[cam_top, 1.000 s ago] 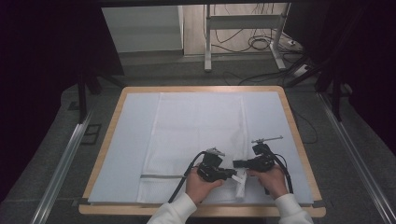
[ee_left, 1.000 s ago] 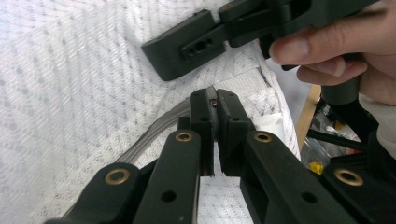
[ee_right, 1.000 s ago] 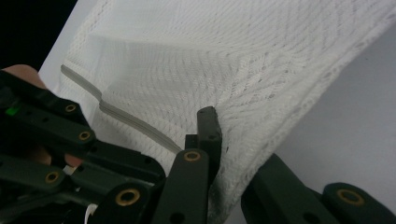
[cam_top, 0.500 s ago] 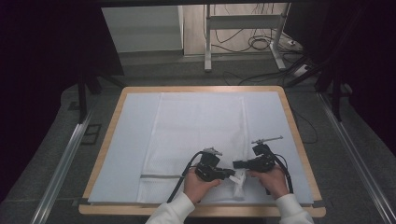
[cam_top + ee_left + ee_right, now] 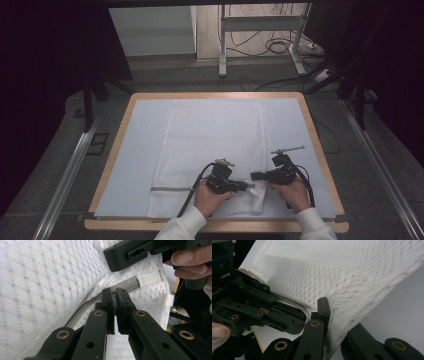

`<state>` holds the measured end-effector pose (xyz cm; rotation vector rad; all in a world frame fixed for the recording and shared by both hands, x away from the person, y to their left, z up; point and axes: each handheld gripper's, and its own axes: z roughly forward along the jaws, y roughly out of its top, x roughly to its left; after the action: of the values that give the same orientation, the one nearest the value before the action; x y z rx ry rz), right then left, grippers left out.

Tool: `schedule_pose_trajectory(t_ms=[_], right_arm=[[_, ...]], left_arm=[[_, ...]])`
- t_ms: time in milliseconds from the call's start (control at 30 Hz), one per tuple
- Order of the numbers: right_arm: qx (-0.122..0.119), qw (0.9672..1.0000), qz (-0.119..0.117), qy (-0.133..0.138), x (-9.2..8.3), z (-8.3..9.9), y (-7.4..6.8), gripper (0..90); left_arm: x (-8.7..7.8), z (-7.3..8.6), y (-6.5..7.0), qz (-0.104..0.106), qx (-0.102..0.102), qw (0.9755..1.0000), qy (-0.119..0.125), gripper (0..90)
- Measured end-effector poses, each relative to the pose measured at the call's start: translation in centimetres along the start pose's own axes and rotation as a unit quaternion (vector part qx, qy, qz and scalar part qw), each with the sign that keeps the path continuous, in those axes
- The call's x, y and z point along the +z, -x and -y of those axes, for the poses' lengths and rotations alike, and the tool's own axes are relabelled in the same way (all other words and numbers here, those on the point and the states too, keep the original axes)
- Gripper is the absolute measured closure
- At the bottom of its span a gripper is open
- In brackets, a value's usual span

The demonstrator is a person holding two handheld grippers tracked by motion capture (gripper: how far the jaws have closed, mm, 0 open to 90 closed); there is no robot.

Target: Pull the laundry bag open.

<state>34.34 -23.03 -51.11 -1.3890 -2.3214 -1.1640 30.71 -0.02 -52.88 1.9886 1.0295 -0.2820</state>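
Note:
A white mesh bag [image 5: 210, 135] lies flat on the pale blue mat, with a grey zip [image 5: 170, 189] running along its near end. My left gripper [image 5: 248, 186] points right, near the bag's front right corner. In the left gripper view its jaws [image 5: 114, 295] are shut on a small metal zip pull [image 5: 114, 293] at the end of the grey zip track [image 5: 82, 310]. My right gripper [image 5: 255, 176] points left and meets it tip to tip. In the right gripper view it [image 5: 325, 312] is shut on a lifted fold of the mesh bag [image 5: 352, 282], with the left gripper [image 5: 262, 307] just beside it.
The blue mat [image 5: 140, 150] covers a wooden-edged table [image 5: 320, 145]. Metal rails [image 5: 70, 170] run along both sides on the floor. Table legs and cables [image 5: 275, 45] stand beyond the far edge. Both of the person's hands [image 5: 210, 197] rest near the front edge.
The left gripper has crept slightly to the left with the zip pull. The right gripper has stayed where it was, and both grips are unchanged.

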Motion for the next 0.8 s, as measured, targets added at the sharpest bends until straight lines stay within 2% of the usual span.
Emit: schedule_pose_trajectory(t_ms=[267, 433, 733, 800], right_arm=[[0.002, 1.0, -0.001, 0.004, 0.0, 0.0, 0.0, 88.9], [0.002, 1.0, -0.002, 0.006, 0.0, 0.0, 0.0, 88.9], [0.003, 0.9999, -0.003, 0.009, 0.0, 0.0, 0.0, 88.8], [0.003, 0.9999, -0.003, 0.01, 0.0, 0.0, 0.0, 88.8]], left_arm=[[-0.5, -0.1, -0.2, -0.001, -0.002, 1.0, 0.002, 86.7], [-0.9, -0.1, -0.1, -0.012, 0.003, 0.9999, 0.006, 86.7], [-1.6, 0.0, -0.6, -0.014, -0.001, 0.9999, 0.009, 86.7], [-1.8, 0.0, -0.7, -0.019, -0.002, 0.9997, 0.011, 86.7]])
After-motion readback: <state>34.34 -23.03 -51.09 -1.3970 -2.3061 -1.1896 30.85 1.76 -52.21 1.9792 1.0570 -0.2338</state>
